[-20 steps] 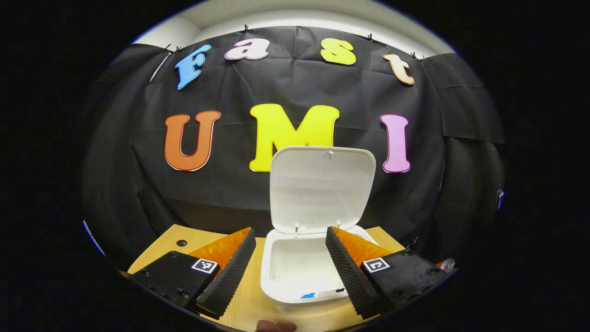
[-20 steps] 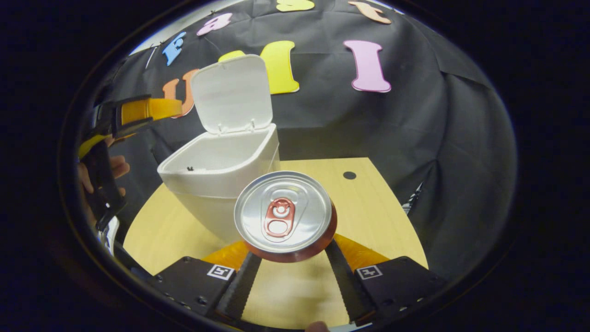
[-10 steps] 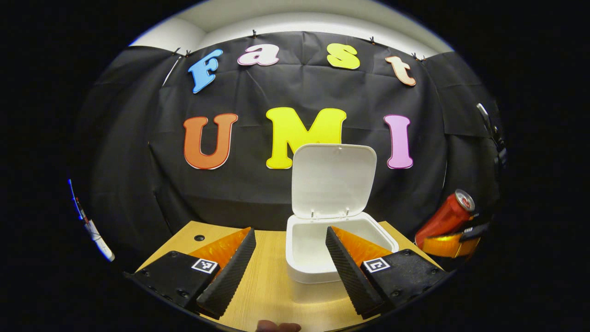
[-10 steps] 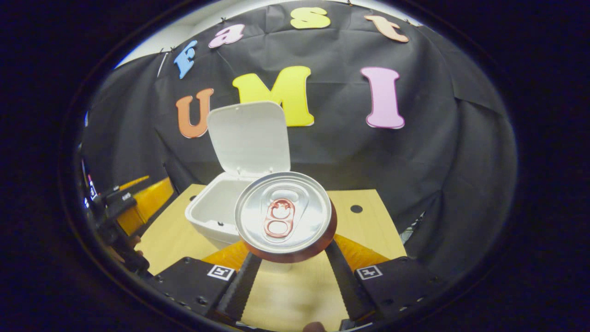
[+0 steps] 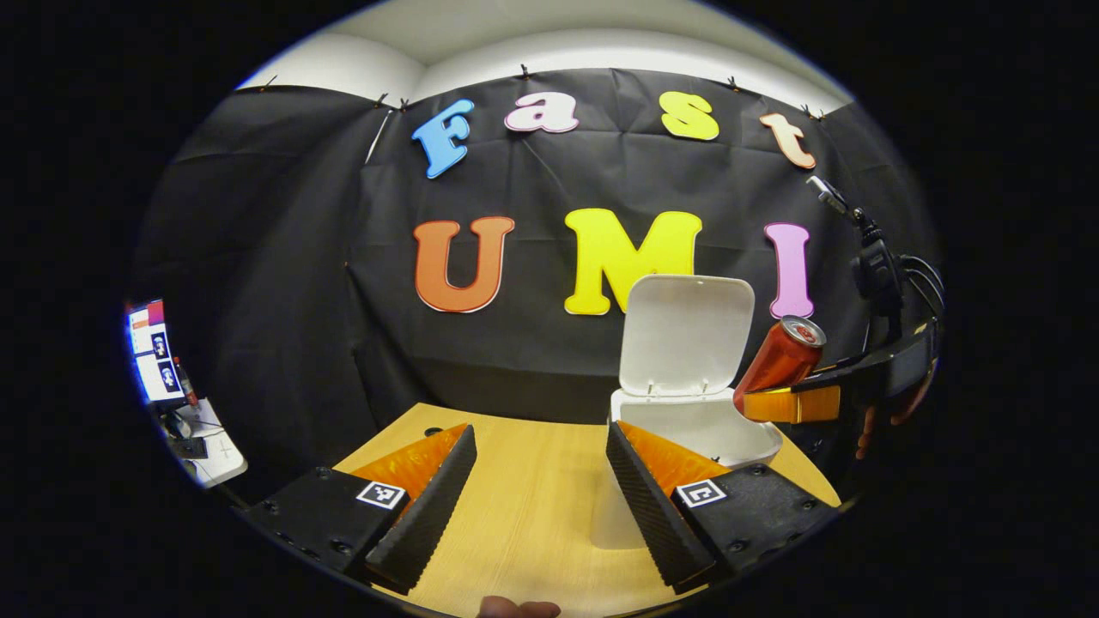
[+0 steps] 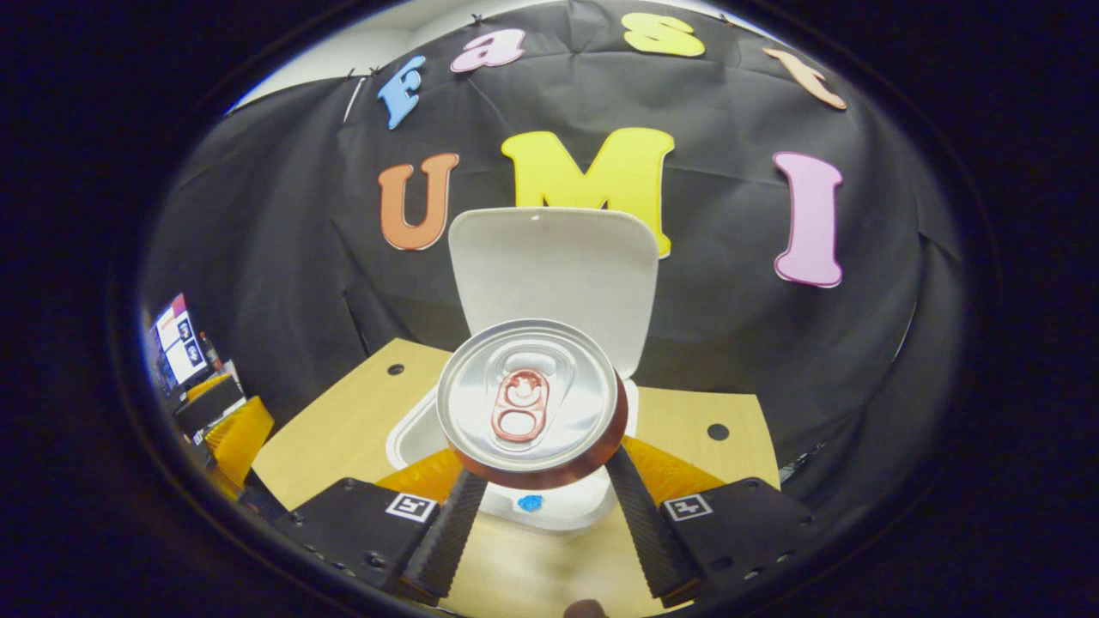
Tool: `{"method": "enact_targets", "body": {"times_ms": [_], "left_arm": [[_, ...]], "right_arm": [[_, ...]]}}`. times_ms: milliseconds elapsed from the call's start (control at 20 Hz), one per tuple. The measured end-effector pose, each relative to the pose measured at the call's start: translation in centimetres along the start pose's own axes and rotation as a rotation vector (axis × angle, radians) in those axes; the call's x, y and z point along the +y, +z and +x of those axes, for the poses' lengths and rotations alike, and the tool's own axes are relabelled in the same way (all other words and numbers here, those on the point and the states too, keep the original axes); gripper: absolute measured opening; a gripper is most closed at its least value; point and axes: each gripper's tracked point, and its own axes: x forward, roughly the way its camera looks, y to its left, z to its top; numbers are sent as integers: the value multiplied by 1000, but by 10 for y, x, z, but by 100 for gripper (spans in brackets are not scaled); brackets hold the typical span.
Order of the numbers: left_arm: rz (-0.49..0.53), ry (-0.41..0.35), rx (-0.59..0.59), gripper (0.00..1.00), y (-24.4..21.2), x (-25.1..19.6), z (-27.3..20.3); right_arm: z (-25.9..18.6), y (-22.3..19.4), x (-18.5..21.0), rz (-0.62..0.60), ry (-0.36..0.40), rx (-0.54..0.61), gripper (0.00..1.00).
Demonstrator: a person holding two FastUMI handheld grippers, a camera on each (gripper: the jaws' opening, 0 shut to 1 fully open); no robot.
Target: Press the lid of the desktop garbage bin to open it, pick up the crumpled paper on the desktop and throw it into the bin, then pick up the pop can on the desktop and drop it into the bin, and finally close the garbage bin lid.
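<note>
The white desktop bin (image 5: 697,427) stands on the wooden table with its lid (image 5: 687,336) raised upright. My right gripper (image 6: 537,502) is shut on the red pop can (image 6: 528,402), whose silver top faces the camera; the can hangs above the open bin (image 6: 412,436), in front of the lid (image 6: 554,273). In the left gripper view the can (image 5: 780,354) is tilted over the bin's right rim, held by the far gripper (image 5: 790,403). My left gripper (image 5: 539,489) stands open over the table, left of the bin, with nothing between its fingers. The bin's contents are hidden.
The wooden table (image 5: 532,489) has small round holes near its back corners (image 6: 718,431). A screen and desk clutter (image 5: 159,360) sit beyond the table's left edge. A cable and a hand (image 5: 897,403) show at the right.
My left gripper has drawn back and to the left, away from the bin. My right gripper has carried the can leftward until it hangs above the open bin.
</note>
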Motion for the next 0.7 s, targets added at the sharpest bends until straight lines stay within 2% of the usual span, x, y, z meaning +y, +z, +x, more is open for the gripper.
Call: {"method": "enact_targets", "body": {"times_ms": [350,500,600,700], "left_arm": [[-13,107,7,98,2,34,-5],[-16,116,12,98,2,36,-3],[-12,113,14,98,3,34,-2],[-15,98,13,98,5,28,1]], "right_arm": [[36,-3,8,3,11,47,81],[47,0,2,37,-4,52,85],[47,4,-2,46,-15,39,93],[42,9,-8,56,-25,17,93]]}}
